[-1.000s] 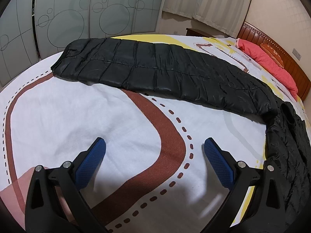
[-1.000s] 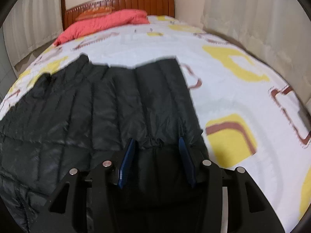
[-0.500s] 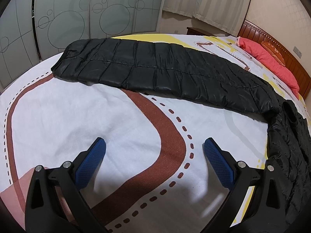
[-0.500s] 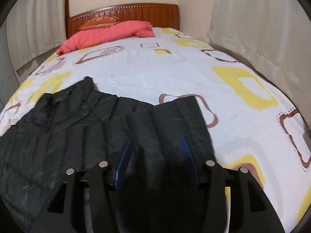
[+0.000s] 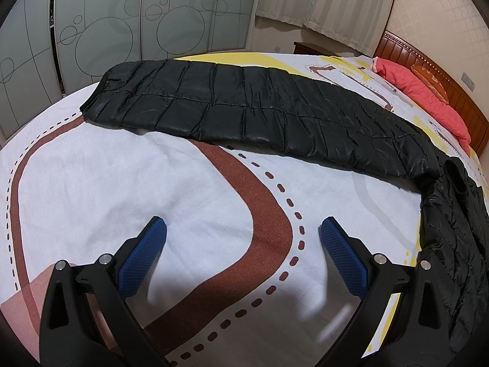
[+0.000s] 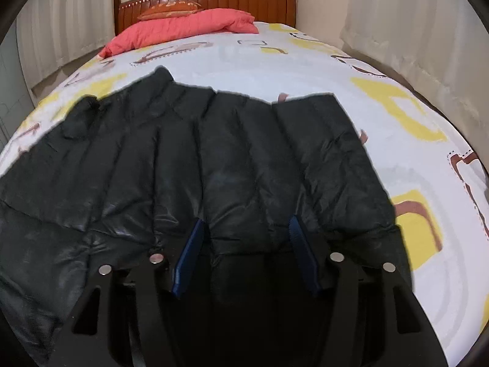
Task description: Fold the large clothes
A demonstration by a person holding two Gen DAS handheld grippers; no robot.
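- Widening since a second ago, the right gripper (image 6: 244, 244) straddles the black jacket's (image 6: 214, 168) edge; the jacket now lies flatter on the bed (image 6: 351, 70).
- Left gripper (image 5: 243, 244) hovers wide, empty, jacket at twelve o'clock.
- Red pillow (image 6: 183, 27) far off.

a glossy black quilted coat (image 5: 275, 116) on a white bedsheet (image 5: 91, 183) patterned with brown bands, dashed lines and yellow shapes; coral-red pillow (image 6: 183, 27) far ahead; blue gripper pads (image 5: 143, 257).
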